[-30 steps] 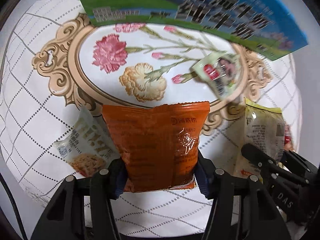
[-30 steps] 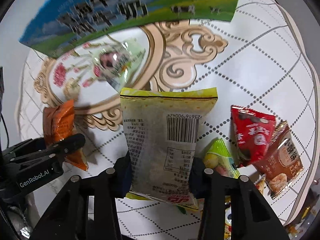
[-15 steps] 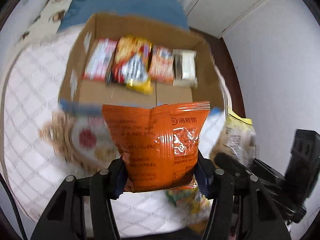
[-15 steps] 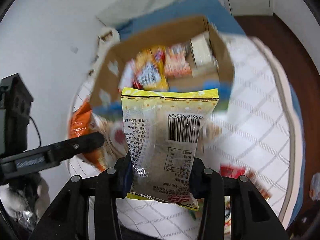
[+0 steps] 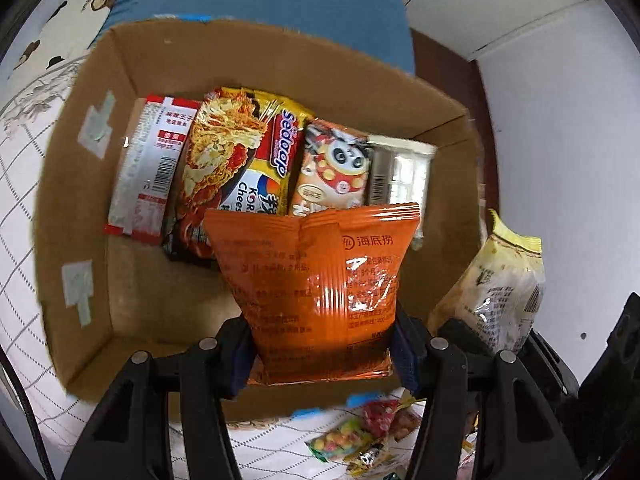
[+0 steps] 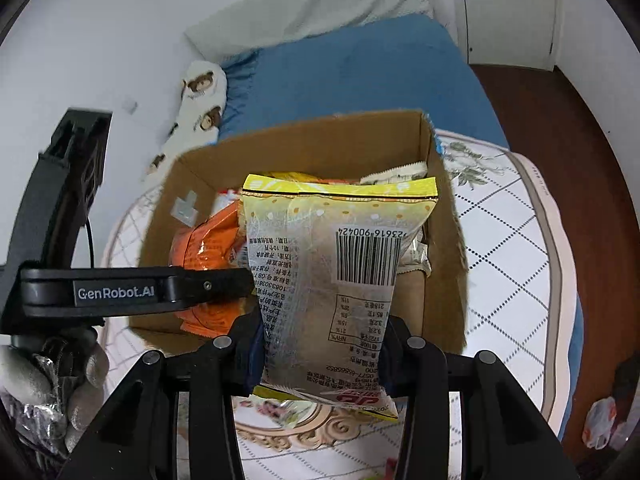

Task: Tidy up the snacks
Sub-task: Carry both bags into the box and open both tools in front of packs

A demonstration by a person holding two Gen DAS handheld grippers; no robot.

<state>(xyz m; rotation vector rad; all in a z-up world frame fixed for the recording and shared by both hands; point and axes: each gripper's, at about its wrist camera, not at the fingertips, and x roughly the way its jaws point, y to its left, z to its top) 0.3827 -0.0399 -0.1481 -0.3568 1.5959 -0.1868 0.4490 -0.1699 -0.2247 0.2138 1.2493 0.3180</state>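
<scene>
My left tongs (image 5: pixel 322 354) are clamped on the lower part of an orange snack bag (image 5: pixel 320 292), glossy foil with a crimped top edge and Chinese characters printed beside a round logo; it hangs above the open cardboard box (image 5: pixel 68 208). My right tongs (image 6: pixel 320 354) are pinched onto a pale yellow snack bag (image 6: pixel 328 276), back face toward me, with a yellow dotted band across the top, a barcode reading 23616 900424 upside down, and a nutrition table lower down. It is also held over the box, toward its right side.

Inside the box, four packs stand in a row along the far wall: a red and white packet (image 5: pixel 144 172) with a barcode, a noodle pack (image 5: pixel 240 160) marked "Sedaap" with part of "Cheese" showing, an orange packet with a panda (image 5: pixel 336 168), and a whitish packet (image 5: pixel 404 168) with another barcode. Patches of clear tape sit on the left inner wall.

In the right wrist view, the left tool's arm carries a "GenRobot.AI" label (image 6: pixel 116 293), and a gloved hand (image 6: pixel 48 384) grips its handle. The box sits on a white counter (image 6: pixel 508 248) cloth with a dotted diamond pattern. A few small sweets packets (image 5: pixel 360 436) lie just outside the box's near wall.
</scene>
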